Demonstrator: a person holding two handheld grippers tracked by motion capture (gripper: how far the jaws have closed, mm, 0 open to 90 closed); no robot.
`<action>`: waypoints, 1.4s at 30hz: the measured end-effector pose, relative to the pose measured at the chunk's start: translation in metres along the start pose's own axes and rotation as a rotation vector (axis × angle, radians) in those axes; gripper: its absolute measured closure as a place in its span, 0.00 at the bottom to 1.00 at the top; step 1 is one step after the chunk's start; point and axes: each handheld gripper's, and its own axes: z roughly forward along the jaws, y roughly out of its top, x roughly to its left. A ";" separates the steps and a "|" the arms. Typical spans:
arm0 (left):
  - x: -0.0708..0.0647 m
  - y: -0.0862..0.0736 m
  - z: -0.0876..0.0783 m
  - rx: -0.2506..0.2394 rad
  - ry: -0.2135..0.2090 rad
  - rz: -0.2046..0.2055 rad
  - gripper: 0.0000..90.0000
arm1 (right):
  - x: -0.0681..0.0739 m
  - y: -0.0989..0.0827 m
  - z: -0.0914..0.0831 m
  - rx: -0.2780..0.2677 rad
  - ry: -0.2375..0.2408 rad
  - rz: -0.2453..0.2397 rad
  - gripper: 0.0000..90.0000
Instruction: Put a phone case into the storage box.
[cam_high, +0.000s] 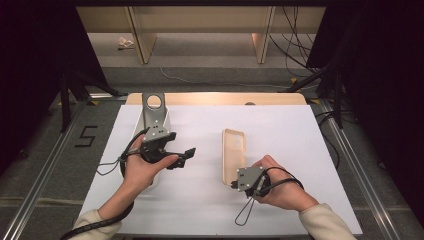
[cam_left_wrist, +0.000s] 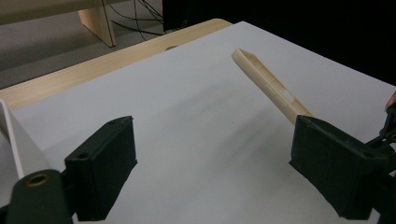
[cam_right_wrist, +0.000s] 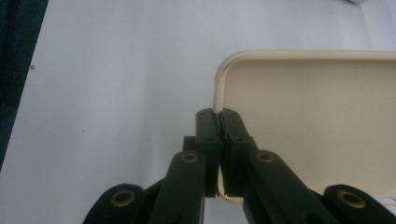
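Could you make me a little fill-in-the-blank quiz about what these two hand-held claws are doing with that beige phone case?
1. The right gripper is pinched ___ on the rim of the phone case.
2. The left gripper has its jaws ___, with nothing between them.
3. The case lies on a ___ sheet.

Missing words: shut; open; white

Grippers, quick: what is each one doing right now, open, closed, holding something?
Left gripper: open, nothing between its jaws.
Right gripper: closed on the side wall of the beige phone case.
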 end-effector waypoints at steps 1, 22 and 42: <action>-0.001 0.001 0.002 0.001 -0.003 0.002 0.15 | 0.000 0.000 0.001 -0.005 0.001 -0.005 0.98; -0.018 0.009 0.027 0.019 -0.056 -0.001 0.18 | 0.001 0.007 0.003 -0.007 -0.002 -0.014 0.98; -0.026 0.023 0.064 0.081 -0.088 -0.089 0.33 | 0.003 0.015 0.007 -0.013 -0.003 -0.037 0.98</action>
